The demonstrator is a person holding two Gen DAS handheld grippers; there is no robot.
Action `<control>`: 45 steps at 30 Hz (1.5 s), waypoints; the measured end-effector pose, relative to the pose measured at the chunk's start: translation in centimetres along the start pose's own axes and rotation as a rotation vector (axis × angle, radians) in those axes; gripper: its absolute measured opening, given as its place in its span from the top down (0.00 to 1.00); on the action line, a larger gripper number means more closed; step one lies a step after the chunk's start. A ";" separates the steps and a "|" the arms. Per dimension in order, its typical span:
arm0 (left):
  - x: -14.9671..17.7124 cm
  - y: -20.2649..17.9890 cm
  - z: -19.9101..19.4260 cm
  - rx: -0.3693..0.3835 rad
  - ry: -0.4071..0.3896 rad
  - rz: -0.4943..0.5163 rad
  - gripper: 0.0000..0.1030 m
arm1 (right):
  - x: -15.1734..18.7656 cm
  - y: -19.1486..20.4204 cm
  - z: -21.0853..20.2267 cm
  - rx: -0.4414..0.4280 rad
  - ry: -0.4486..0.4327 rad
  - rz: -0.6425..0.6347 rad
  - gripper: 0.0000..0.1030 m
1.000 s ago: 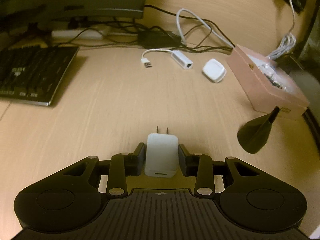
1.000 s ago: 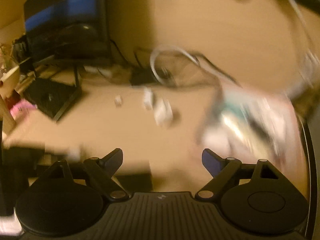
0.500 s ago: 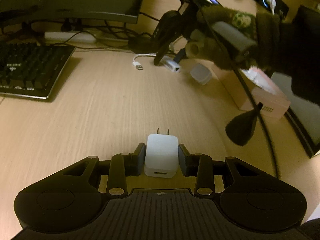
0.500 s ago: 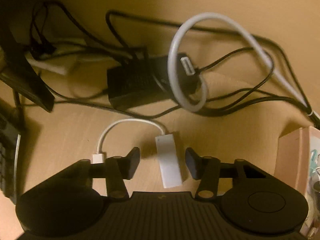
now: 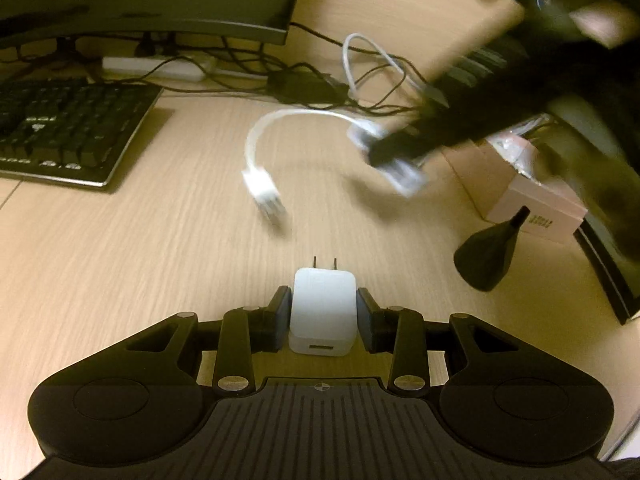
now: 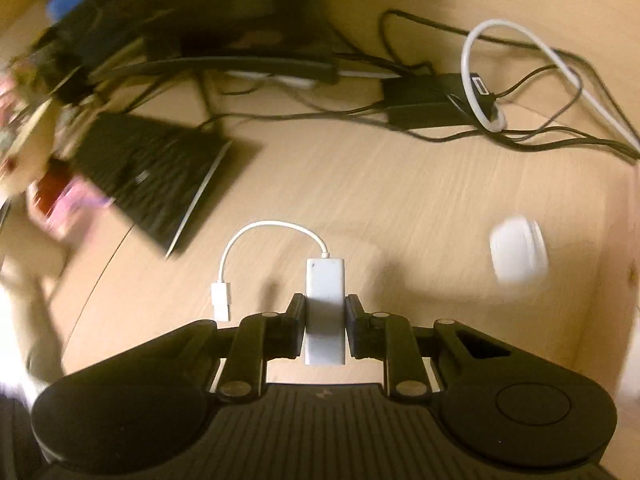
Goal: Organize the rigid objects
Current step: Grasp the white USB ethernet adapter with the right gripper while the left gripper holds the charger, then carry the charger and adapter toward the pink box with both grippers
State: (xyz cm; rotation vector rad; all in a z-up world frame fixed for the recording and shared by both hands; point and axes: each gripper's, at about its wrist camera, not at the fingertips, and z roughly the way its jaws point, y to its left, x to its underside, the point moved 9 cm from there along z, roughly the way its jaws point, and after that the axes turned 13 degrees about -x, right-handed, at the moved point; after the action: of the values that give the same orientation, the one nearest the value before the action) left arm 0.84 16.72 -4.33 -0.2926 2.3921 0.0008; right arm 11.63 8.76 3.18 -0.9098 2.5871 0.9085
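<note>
Meanwhile, left hand-held gripper (image 5: 323,312) clamps charger (image 5: 322,316), right (image 6: 325,322) — adapter (image 6: 325,300), pink box (image 5: 532,196) contents blurred.

Each camera rides its tool, facing forward low over the desk (image 5: 160,248); both share the keyboard (image 5: 60,128) at 10 o'clock

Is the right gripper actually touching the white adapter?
Touching. The right wrist view shows the right gripper with both fingers pressed flat against the sides of the white adapter, with no gap visible on either side.
</note>
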 end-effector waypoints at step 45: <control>-15.7 -24.0 -0.5 0.291 -0.197 0.113 0.64 | 25.3 -11.8 -23.2 0.430 -0.519 0.307 0.80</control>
State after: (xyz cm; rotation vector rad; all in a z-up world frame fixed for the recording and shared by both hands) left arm 16.80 -3.40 8.39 -0.0180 2.1730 -0.2530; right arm -1.11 -25.17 4.98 -0.1354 2.3409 0.5214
